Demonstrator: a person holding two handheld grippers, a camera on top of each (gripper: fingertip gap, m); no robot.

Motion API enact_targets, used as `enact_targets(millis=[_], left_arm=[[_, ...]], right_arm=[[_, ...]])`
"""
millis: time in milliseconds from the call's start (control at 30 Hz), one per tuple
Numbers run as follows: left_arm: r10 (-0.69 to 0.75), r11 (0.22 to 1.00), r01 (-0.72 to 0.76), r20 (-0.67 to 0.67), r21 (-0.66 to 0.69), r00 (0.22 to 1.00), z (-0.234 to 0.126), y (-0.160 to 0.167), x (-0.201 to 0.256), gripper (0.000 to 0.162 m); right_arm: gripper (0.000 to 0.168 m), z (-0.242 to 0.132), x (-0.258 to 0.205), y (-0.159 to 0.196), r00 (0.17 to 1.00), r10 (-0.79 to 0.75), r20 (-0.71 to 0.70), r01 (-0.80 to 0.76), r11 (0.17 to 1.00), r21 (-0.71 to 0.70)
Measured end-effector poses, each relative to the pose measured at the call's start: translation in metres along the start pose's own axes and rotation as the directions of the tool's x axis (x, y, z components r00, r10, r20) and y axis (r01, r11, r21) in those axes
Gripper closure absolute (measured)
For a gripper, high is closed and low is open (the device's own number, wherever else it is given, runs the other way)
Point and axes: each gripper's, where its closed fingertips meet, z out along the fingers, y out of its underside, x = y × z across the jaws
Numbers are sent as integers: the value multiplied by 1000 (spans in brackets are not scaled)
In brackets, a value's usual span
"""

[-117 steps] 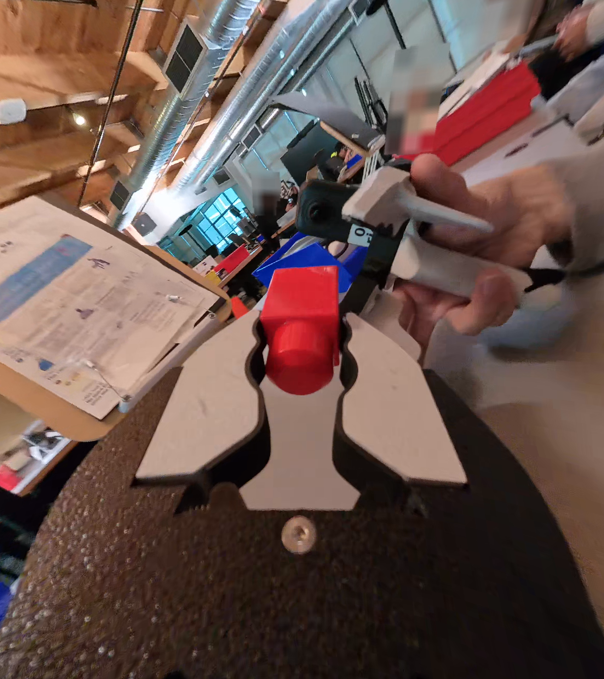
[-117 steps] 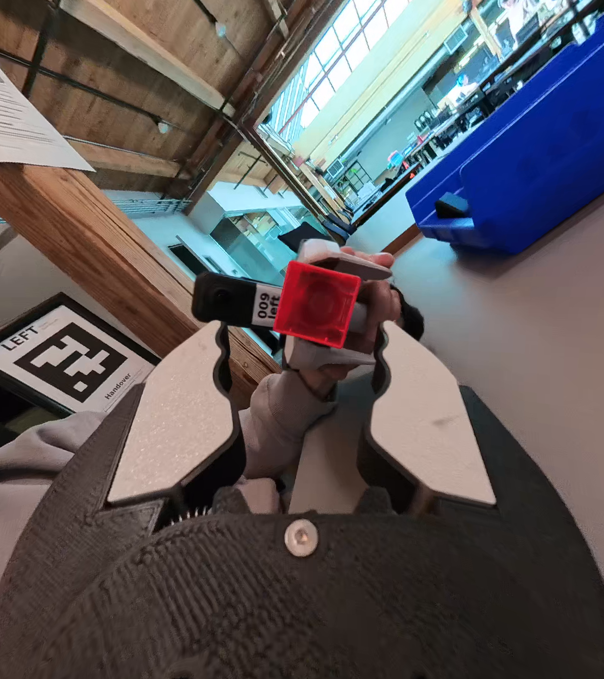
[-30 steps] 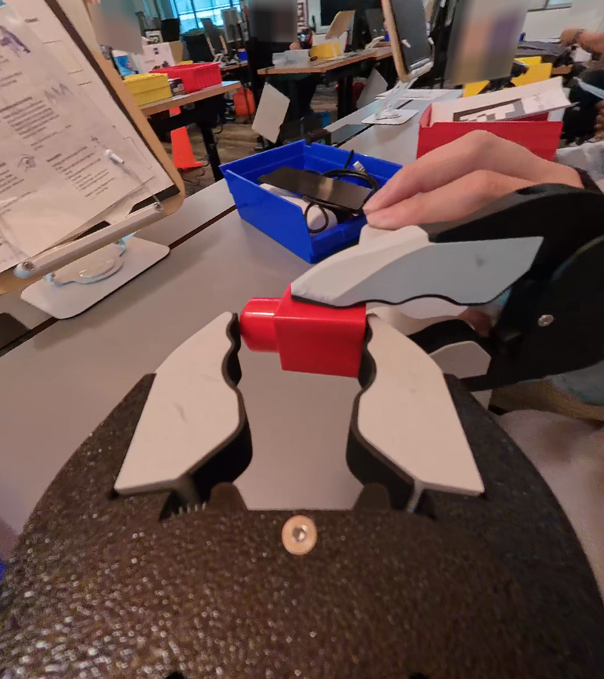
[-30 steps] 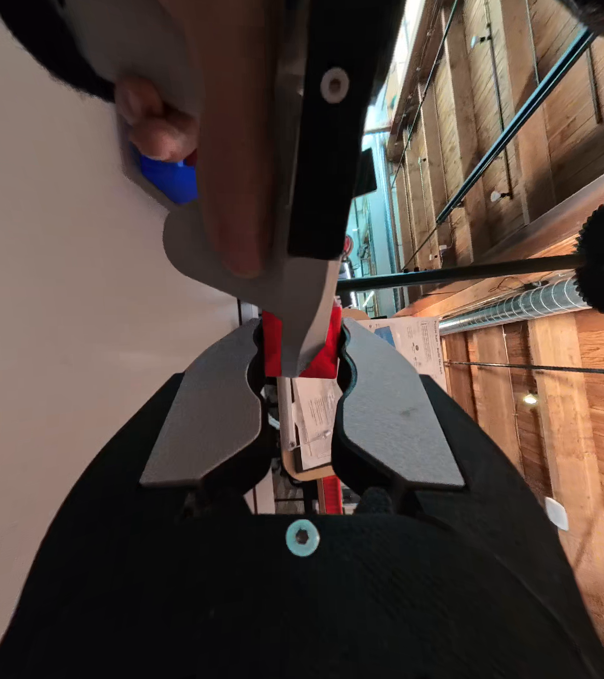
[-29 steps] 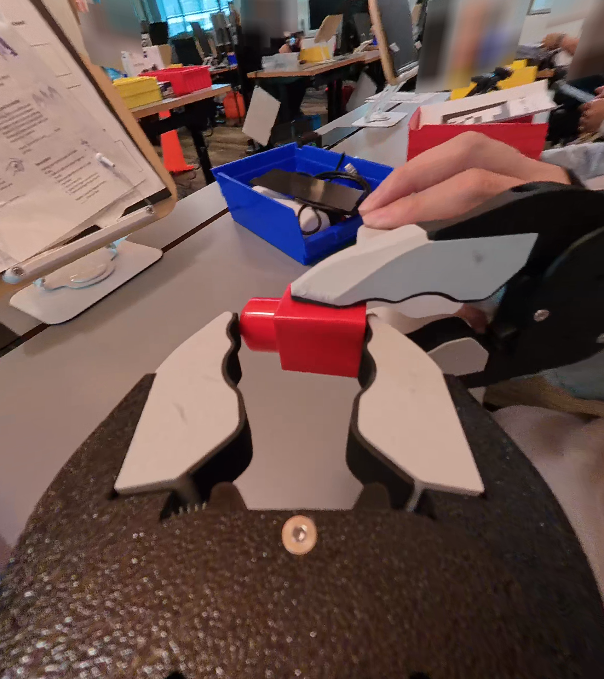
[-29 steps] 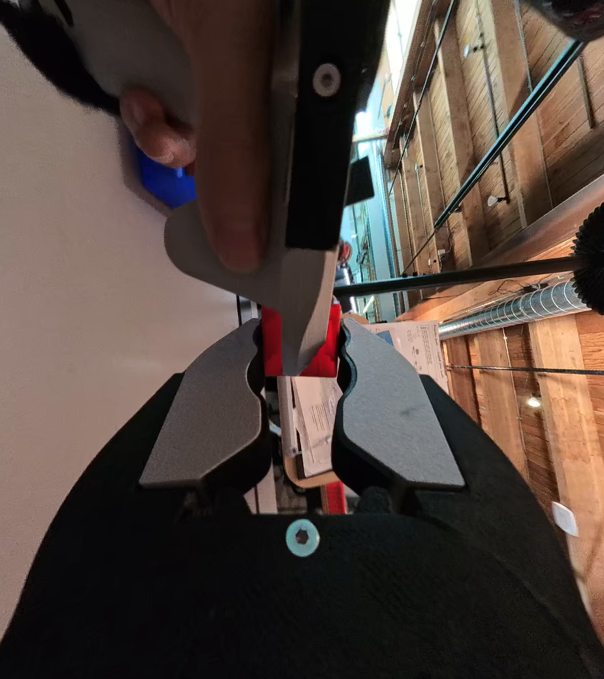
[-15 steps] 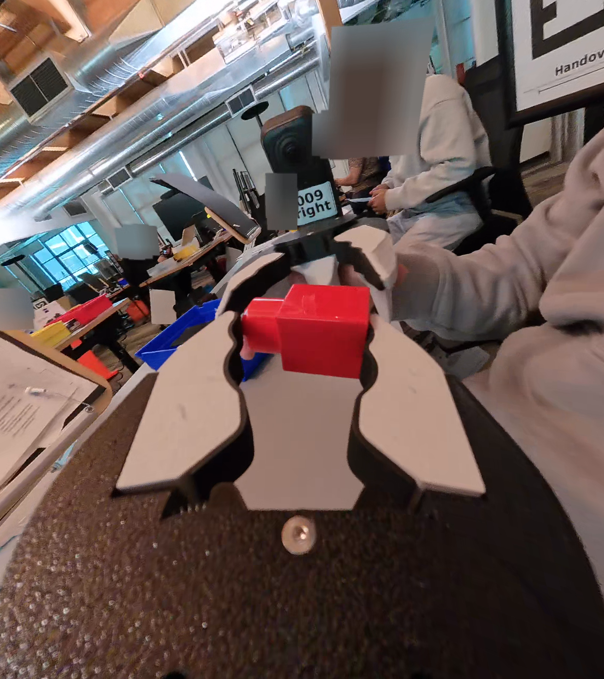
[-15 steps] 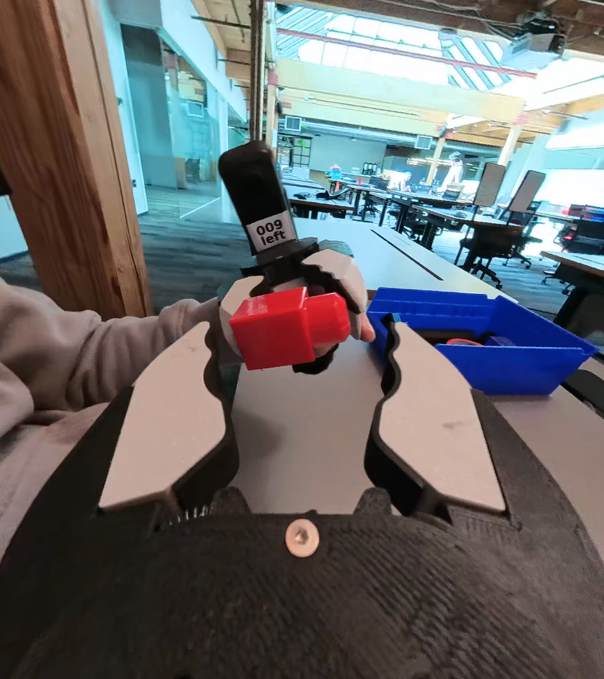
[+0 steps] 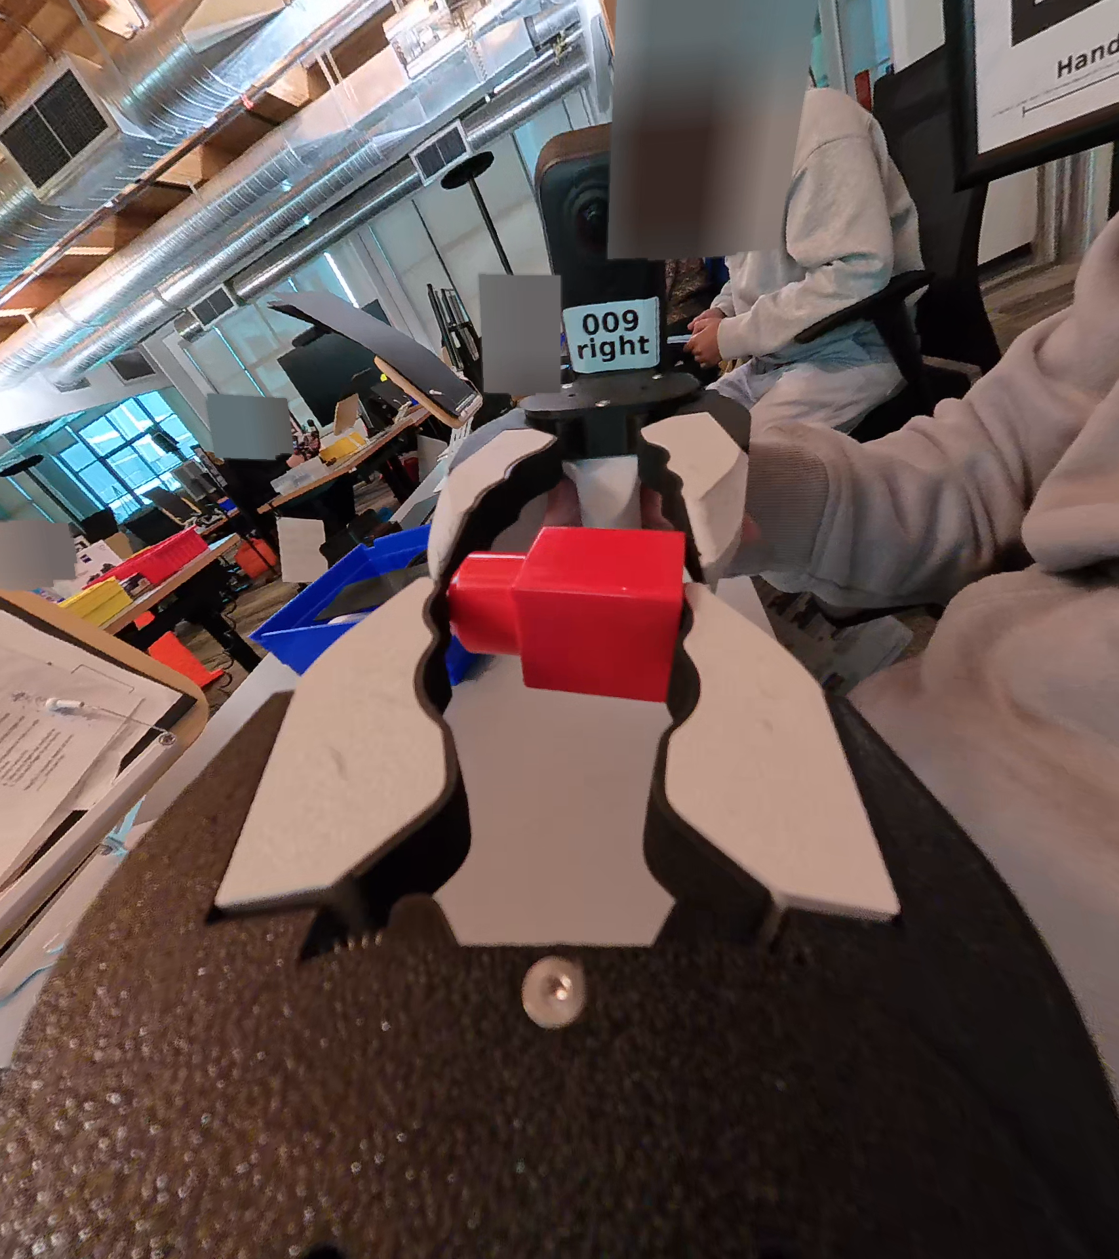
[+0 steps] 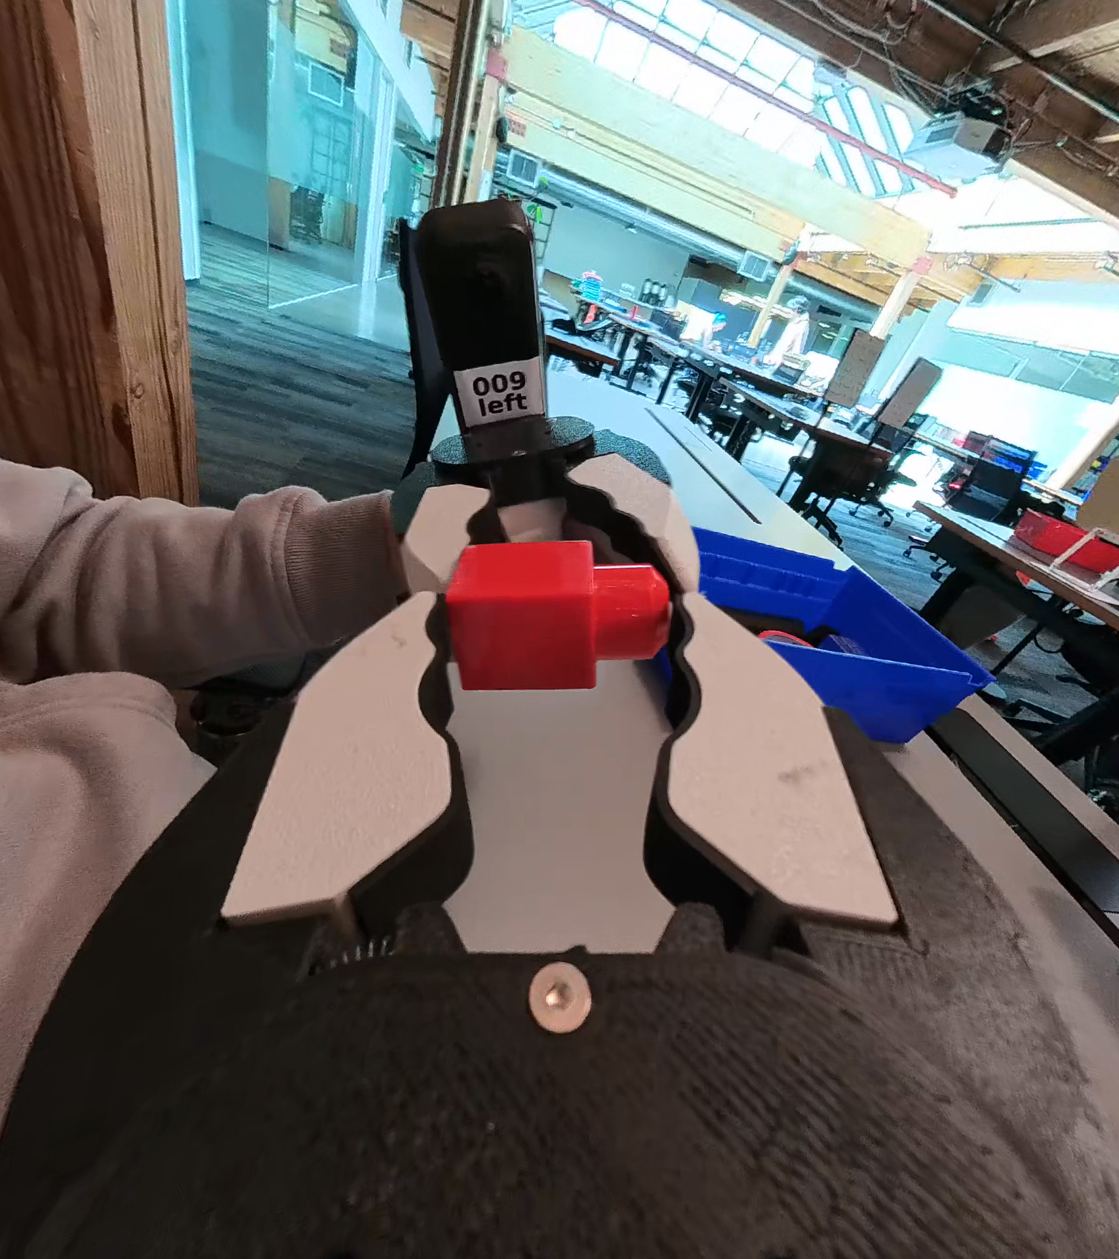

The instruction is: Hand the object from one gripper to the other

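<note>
Red block (image 9: 597, 613) is seen as smooth glossy plastic; blue bin (image 10: 883, 654) likewise glossy plastic. Left gripper (image 9: 553, 616) fingers (image 9: 352, 770) are faced in matt grey, its body in rough speckled black, with a shiny metal screw (image 9: 553, 998). Sleeve (image 10: 154, 579) is soft fleecy cloth; post (image 10: 52, 238) is grained wood.

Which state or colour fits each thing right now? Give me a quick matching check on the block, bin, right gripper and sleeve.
Things:
1. block
2. bin
3. right gripper
4. sleeve

States:
A. blue, open on top
B. shut on the block
C. red, clamped at both ends
D. grey fabric

Pairs: 1-C, 2-A, 3-B, 4-D
</note>
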Motion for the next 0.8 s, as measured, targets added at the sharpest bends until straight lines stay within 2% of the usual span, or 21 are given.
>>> enact_targets(millis=[133,267,333,400,533,600,700,800], left_arm=[[40,998,-40,2,-50,999,-2,5,2,101],[56,997,-56,7,-48,998,-2,6,1,101],[62,998,-62,6,-33,998,-3,4,1,101],[76,996,-75,17,-43,997,-3,5,-1,101],[102,990,-98,32,-101,994,-4,11,-3,101],[111,989,-101,87,-112,990,-5,11,-11,105],[66,994,-51,146,-99,987,-12,7,-21,98],[-96,991,113,198,-74,976,-19,4,-31,95]], right_arm=[[107,1,-3,6,1000,-29,12,30,999,-45],[107,3,-2,5,999,-32,3,32,999,-23],[100,4,0,5,1000,-13,-10,13,1000,-12],[106,4,-1,6,1000,-19,0,19,1000,-20],[107,4,1,11,998,-57,-9,57,997,-61],[107,2,11,9,993,-84,-79,79,994,-72],[107,-8,31,6,967,-159,-201,140,985,-105],[107,-22,52,11,863,-396,-313,316,908,-277]])
